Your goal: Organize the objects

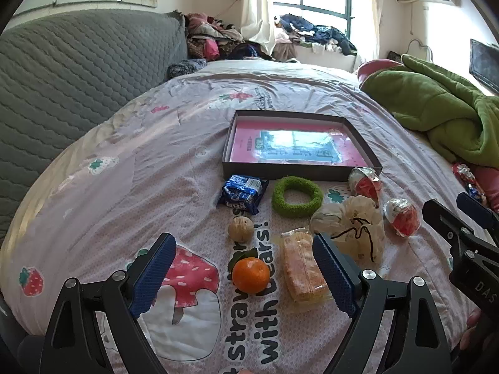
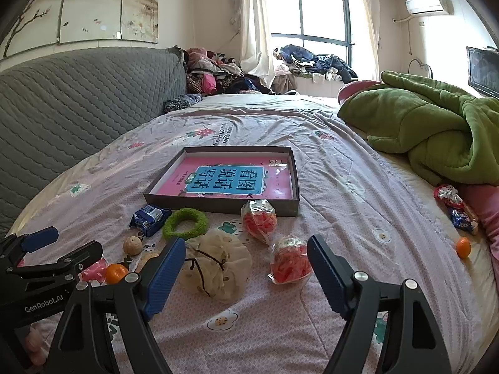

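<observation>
Nearest the left wrist camera, the left tool hangs low over the bed with its blue-padded jaws spread wide and nothing between them. The small round orange tangerine with a green leaf lies on the pink printed bedspread straight ahead of that gap, and the clear-wrapped block of orange wafers lies just beside the tangerine, against the far jaw, its long axis running toward the shallow dark cardboard box. That box, with a pink book lying flat in it, sits beyond the tangerine, past the fuzzy green ring, the blue snack packet and the tan walnut. The left tool is therefore the nearer one to the tangerine and is aimed along the line to the box. The right tool is likewise released and empty, level, pointing at the box, with the cream drawstring pouch and a clear bag of red strips ahead of it.
</observation>
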{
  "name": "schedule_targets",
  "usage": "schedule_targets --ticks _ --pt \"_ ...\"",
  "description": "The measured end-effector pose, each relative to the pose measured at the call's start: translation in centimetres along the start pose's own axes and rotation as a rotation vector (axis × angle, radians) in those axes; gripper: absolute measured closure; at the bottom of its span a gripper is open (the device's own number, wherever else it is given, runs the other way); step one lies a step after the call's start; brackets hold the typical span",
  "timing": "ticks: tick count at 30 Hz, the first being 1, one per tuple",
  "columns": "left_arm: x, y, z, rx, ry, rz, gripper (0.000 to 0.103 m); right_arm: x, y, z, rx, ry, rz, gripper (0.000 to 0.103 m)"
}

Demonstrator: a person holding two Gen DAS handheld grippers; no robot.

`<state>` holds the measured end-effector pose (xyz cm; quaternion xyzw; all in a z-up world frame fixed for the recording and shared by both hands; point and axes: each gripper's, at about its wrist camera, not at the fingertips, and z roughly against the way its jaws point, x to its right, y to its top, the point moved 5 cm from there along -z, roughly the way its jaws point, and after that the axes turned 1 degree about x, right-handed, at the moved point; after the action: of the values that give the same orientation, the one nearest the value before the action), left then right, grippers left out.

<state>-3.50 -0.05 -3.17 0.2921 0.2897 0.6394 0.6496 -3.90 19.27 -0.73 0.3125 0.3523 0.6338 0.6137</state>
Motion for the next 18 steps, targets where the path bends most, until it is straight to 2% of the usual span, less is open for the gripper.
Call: schedule_targets --ticks 11,18 --pt "-0.3 0.7 0.0 0.003 -0.012 0.004 0.014 0.5 1.0 0.2 0.009 -0.006 -0.006 0.023" --pt "-1.2 2.5 -0.3 0.004 -0.012 0.012 0.014 0.6 2.9 0.5 0.025 -0.006 0.0 0.023"
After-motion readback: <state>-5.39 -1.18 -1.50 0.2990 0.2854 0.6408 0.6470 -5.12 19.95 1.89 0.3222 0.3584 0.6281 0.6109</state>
